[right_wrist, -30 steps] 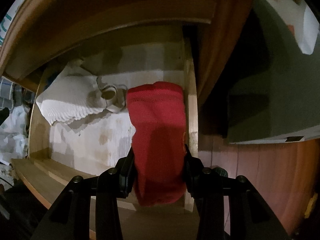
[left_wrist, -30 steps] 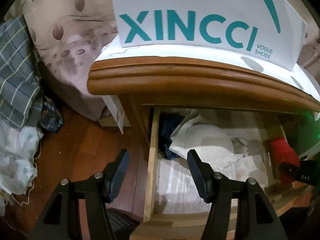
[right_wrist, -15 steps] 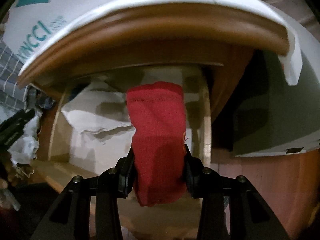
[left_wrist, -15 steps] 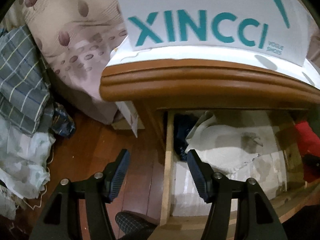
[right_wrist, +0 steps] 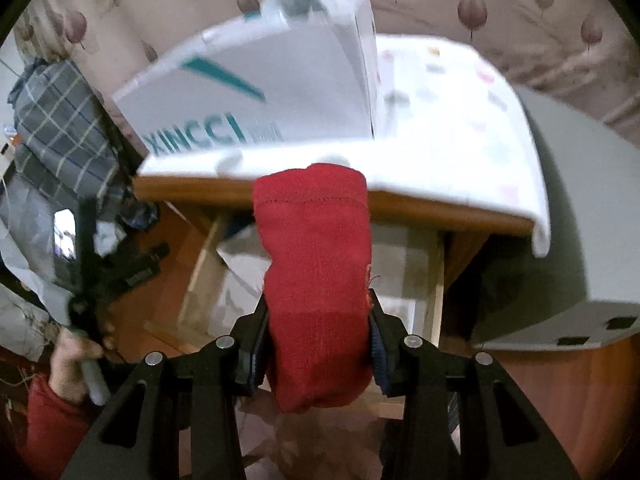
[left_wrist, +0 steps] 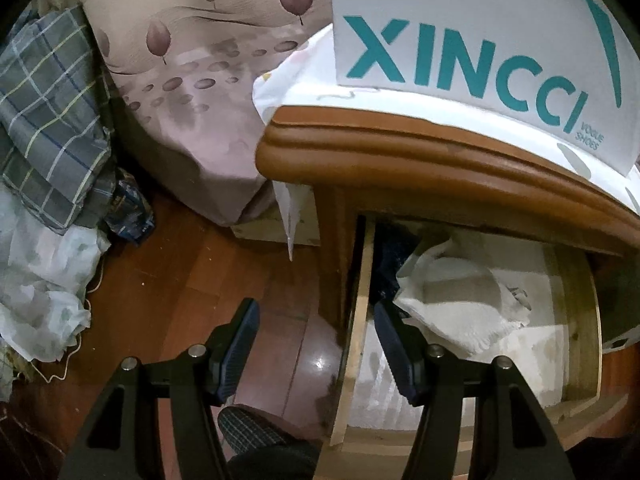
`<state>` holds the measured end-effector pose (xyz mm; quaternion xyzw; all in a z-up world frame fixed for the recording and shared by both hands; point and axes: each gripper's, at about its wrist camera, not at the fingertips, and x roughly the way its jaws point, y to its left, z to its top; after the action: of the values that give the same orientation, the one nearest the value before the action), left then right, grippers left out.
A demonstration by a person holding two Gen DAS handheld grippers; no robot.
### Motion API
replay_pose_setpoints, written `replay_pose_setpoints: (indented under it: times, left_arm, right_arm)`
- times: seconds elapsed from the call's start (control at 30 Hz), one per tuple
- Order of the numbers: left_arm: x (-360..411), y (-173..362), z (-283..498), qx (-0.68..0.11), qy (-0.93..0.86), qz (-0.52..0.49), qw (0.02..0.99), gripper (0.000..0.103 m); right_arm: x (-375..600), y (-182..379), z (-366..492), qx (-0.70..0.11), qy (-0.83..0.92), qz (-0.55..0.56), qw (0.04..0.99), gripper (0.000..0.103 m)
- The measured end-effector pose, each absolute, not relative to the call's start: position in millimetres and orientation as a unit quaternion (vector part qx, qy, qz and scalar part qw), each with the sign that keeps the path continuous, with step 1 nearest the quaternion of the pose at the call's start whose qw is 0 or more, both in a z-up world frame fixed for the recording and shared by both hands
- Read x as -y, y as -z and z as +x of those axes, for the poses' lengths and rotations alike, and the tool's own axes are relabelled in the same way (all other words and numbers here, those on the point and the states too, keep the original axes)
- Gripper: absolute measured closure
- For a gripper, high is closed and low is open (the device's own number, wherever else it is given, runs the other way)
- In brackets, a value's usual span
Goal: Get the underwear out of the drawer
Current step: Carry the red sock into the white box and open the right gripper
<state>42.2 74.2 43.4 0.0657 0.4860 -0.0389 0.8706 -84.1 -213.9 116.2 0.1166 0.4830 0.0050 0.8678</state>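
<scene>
My right gripper (right_wrist: 316, 320) is shut on a folded red underwear (right_wrist: 316, 264), held in the air above the open wooden drawer (right_wrist: 436, 280). The red cloth stands up between the pads and hides part of the nightstand's front edge. In the left wrist view, my left gripper (left_wrist: 316, 344) is open and holds nothing. It hangs over the drawer's left wall (left_wrist: 356, 320), one finger above the floor, the other above the drawer. A white knitted cloth (left_wrist: 460, 312) and a dark blue garment (left_wrist: 390, 256) lie inside the drawer.
A white XINCCI shoe box (left_wrist: 480, 40) stands on the nightstand top (left_wrist: 400, 160). A bed with a leaf-patterned cover (left_wrist: 192, 80) and plaid cloth (left_wrist: 44, 112) lie to the left. A checked slipper (left_wrist: 256, 428) is on the wood floor. A hand (right_wrist: 76, 356) in a red sleeve shows at the left.
My right gripper has risen with the red underwear, from inside the drawer to above the nightstand's top. My left gripper has drifted left, off the drawer's middle to its left wall.
</scene>
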Motion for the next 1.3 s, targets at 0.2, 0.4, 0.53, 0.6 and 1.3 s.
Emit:
replay_pose_setpoints:
  times: [0.2, 0.4, 0.53, 0.6, 1.3]
  left_arm:
    - [-76, -46, 43, -0.486, 0.038, 0.066, 0.870, 0.042]
    - [-80, -47, 44, -0.484, 0.029, 0.068, 0.872, 0.042]
    - [-84, -47, 45, -0.487, 0.022, 0.060, 0.871, 0.042]
    - [-89, -47, 46, -0.489, 0.015, 0.051, 0.871, 0.042]
    - [-119, -44, 55, -0.508, -0.017, -0.007, 0.861, 0.042]
  right_arm:
    - [208, -183, -71, -0.435, -0.012, 0.097, 0.895, 0.065]
    - [199, -234, -32, -0.406, -0.016, 0.078, 0.910, 0.065]
    - [195, -254, 4, -0.400, -0.010, 0.065, 0.914, 0.065]
    - [192, -261, 22, -0.399, -0.007, 0.055, 0.915, 0.065]
    - [153, -190, 154, -0.487, -0.007, 0.024, 0.873, 0.062]
